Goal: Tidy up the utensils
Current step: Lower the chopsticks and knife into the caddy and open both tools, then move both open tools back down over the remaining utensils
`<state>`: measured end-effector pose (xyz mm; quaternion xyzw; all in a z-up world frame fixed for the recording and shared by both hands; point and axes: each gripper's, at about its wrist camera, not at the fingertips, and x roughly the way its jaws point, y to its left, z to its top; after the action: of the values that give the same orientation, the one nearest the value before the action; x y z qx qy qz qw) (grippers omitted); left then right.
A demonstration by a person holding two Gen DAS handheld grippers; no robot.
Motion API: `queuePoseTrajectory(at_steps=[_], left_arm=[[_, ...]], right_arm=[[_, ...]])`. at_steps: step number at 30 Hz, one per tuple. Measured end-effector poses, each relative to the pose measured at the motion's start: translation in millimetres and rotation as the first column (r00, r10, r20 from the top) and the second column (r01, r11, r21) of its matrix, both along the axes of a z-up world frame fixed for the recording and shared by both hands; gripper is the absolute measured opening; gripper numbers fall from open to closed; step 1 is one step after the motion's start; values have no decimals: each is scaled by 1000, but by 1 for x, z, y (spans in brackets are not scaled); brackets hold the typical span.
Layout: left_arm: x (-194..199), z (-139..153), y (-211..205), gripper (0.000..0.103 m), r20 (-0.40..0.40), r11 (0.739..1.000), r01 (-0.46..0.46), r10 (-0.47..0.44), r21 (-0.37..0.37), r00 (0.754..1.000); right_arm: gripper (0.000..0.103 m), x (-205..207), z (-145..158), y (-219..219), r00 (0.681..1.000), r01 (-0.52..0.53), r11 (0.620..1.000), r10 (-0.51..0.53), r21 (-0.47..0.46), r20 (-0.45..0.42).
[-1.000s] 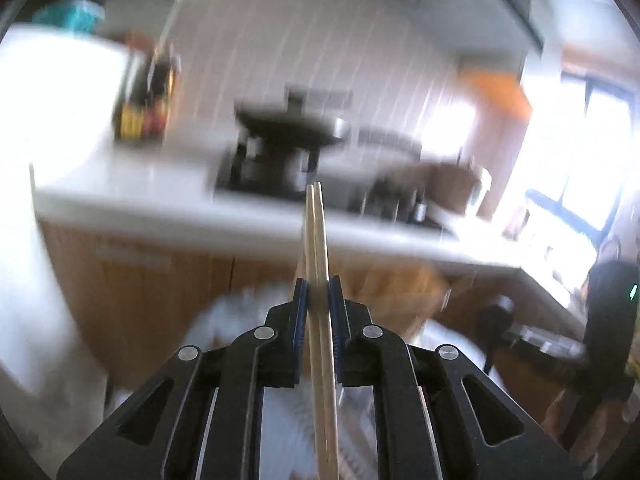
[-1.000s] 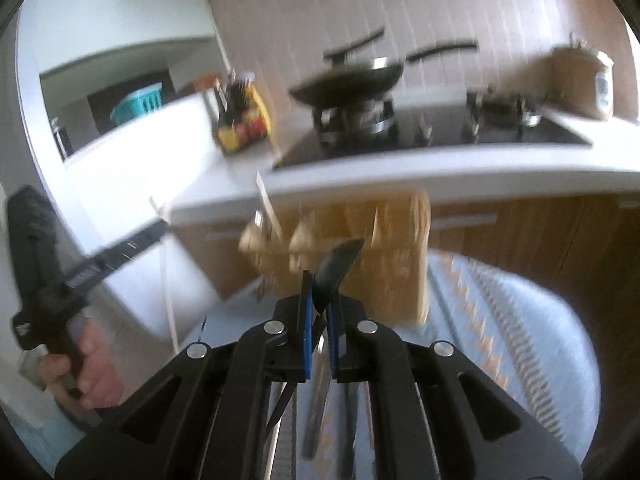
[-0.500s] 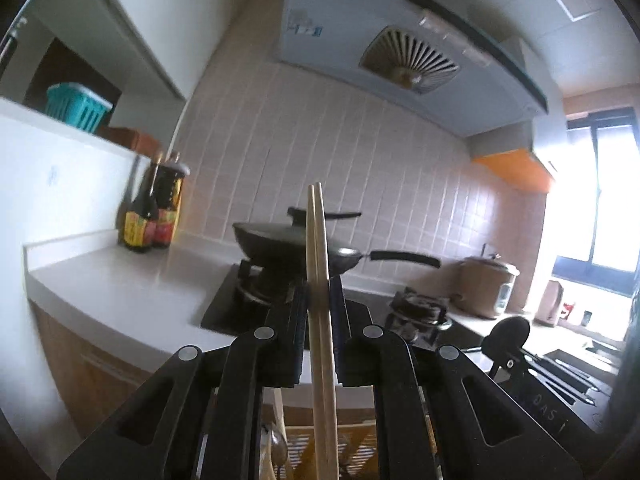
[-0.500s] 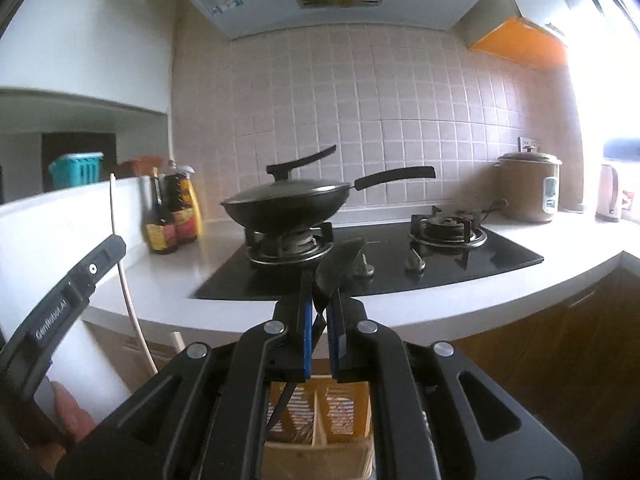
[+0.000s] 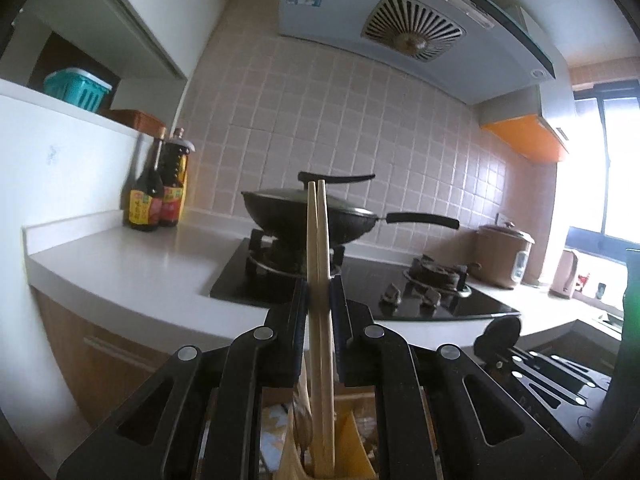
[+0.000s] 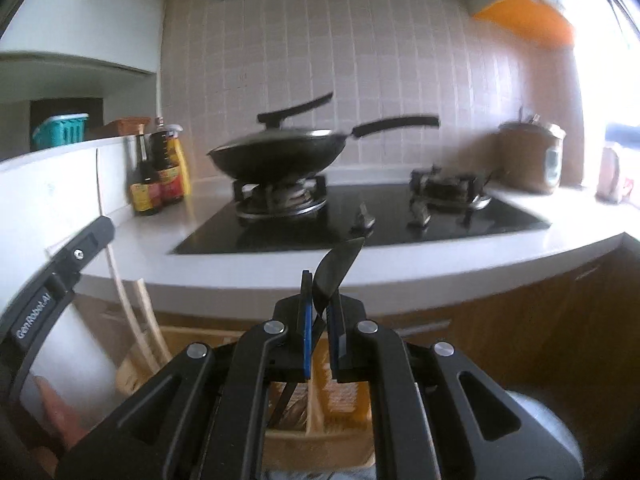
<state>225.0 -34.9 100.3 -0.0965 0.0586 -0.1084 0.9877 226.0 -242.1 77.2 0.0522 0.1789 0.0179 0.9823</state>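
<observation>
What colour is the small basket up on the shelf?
Teal basket, with slotted sides; it shows best in the left wrist view.

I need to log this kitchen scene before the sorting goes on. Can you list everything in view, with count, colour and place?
chopsticks: two, pale wood, upright in left gripper
dark utensil: one, black, in right gripper
organizer box: one, tan, below grippers
wok: one, black, lidded, on left burner
stove: one, black, set in counter
counter: one, white
sauce bottles: two, dark, counter corner
rice cooker: one, brown, right of stove
basket: one, teal, on ledge
range hood: one, grey, above stove
left gripper: black, shut on chopsticks
right gripper: black, shut on dark utensil
</observation>
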Motion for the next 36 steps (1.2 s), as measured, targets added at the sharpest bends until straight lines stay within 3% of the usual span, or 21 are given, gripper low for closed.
queuePoseTrajectory(at_steps=[7,11,15,19,21,24,26,29,32,33,36], left_arm=[[-24,8,18,21,-27,1000,23,-23,-3,999],[-46,16,31,32,-30,1000,26,-26,-5,999],[-66,22,43,35,-61,1000,22,-22,-8,998],[-78,24,53,35,-199,996,89,-93,-30,976],[-78,21,54,35,-285,989,142,-147,-36,947],[-71,5,49,35,-469,974,222,-219,-48,856],[-67,-10,46,35,-550,963,260,-256,-72,795],[-62,-38,39,35,-634,950,301,-284,-84,719],[-61,-66,27,35,-696,947,317,-254,-39,672],[-60,-77,22,35,-720,941,336,-257,-34,645],[-57,-99,11,35,-761,932,362,-251,-23,598]], right_arm=[[15,-25,3,-14,997,-52,994,57,99,-53],[54,-50,15,-23,998,-48,991,54,128,-42],[54,-74,30,-29,998,-38,991,43,128,-36],[54,-96,41,-40,991,-53,984,73,168,-114],[54,-101,38,-42,976,-68,983,101,169,-194],[54,-99,25,-40,938,-93,982,142,166,-316],[54,-94,8,-37,892,-133,975,195,177,-407],[54,-86,-19,-33,836,-153,973,220,171,-502],[54,-77,-50,-32,768,-162,962,264,221,-584],[54,-75,-60,-32,746,-161,956,281,246,-604],[54,-71,-80,-32,710,-160,951,297,264,-639]])
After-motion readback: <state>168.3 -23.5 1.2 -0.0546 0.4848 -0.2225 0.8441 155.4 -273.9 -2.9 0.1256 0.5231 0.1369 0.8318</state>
